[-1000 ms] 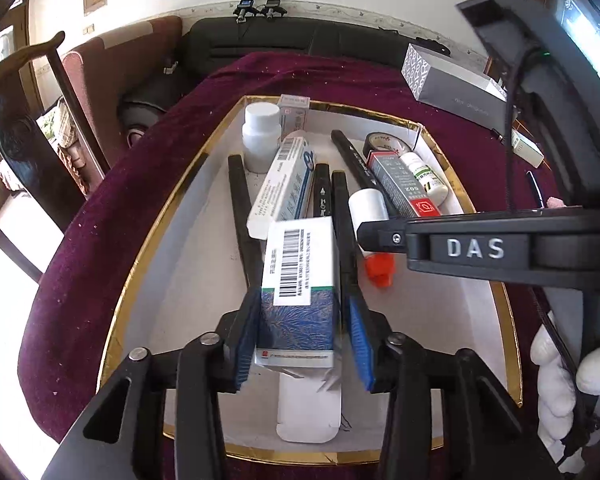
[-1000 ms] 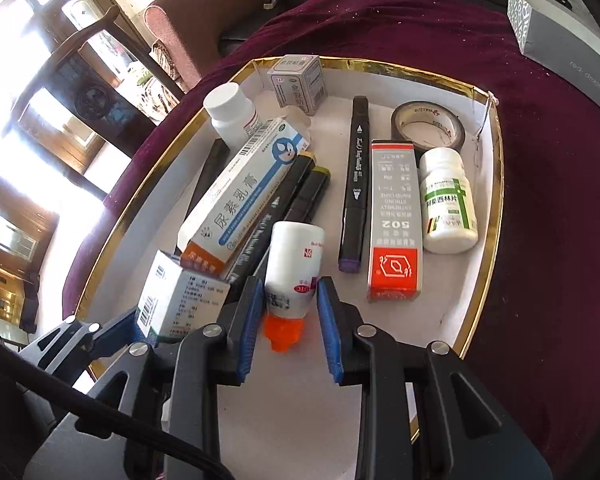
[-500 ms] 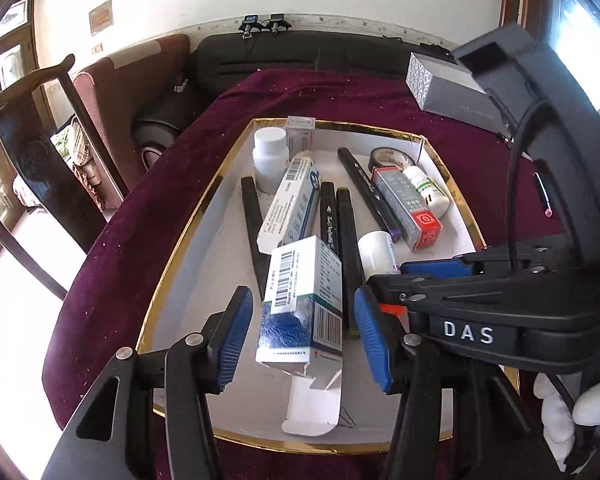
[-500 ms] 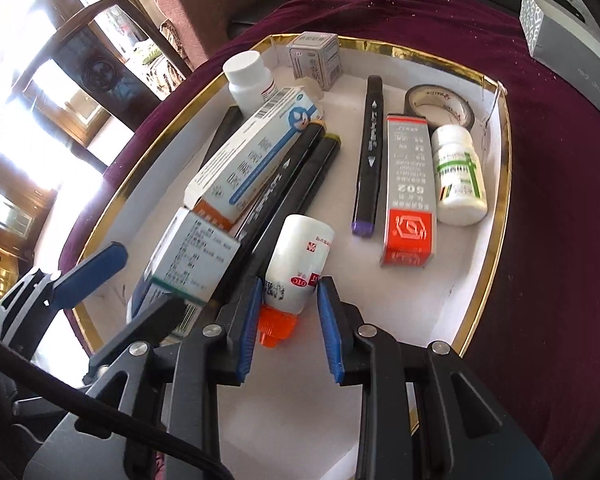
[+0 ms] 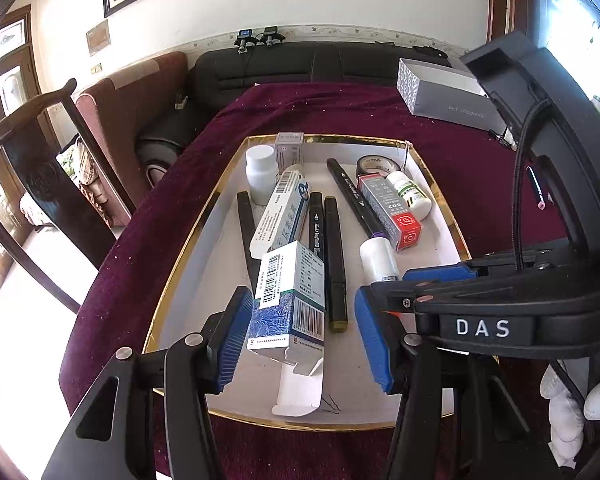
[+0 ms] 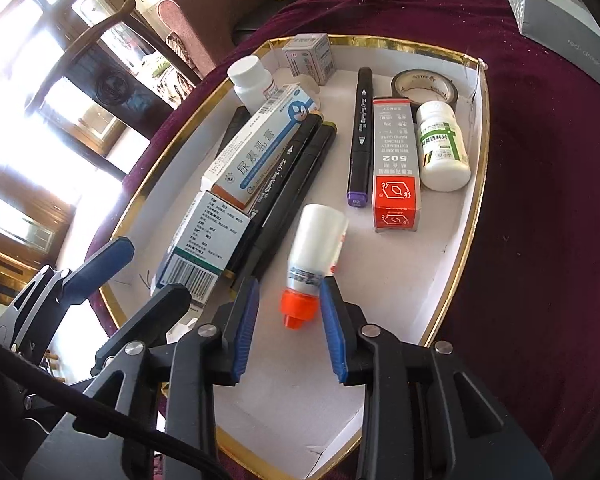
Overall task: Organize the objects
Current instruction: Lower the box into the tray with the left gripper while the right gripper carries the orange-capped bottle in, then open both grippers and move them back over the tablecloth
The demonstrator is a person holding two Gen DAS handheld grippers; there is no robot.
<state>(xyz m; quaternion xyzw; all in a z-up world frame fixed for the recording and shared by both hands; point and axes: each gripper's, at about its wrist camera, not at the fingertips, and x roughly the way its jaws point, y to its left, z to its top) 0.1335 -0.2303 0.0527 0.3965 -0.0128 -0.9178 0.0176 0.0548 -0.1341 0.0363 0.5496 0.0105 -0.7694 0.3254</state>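
Note:
A white tray with a gold rim sits on a purple cloth. In it lies a white medicine box with a blue patterned end, its near flap open. My left gripper hangs above that end, open; the right pad stands well off the box. A white glue bottle with an orange cap lies beside the black markers. My right gripper straddles the cap and its jaws are opening, with a gap on the left side of the cap.
The tray also holds a long ointment box, a purple-tipped marker, a red 502 box, a green-labelled pill bottle, a tape roll and a white bottle. A grey box lies on the cloth behind.
My left jaws have opened off the medicine box and drawn back and up; the box now rests in the tray. My right jaws have widened around the glue bottle's cap.

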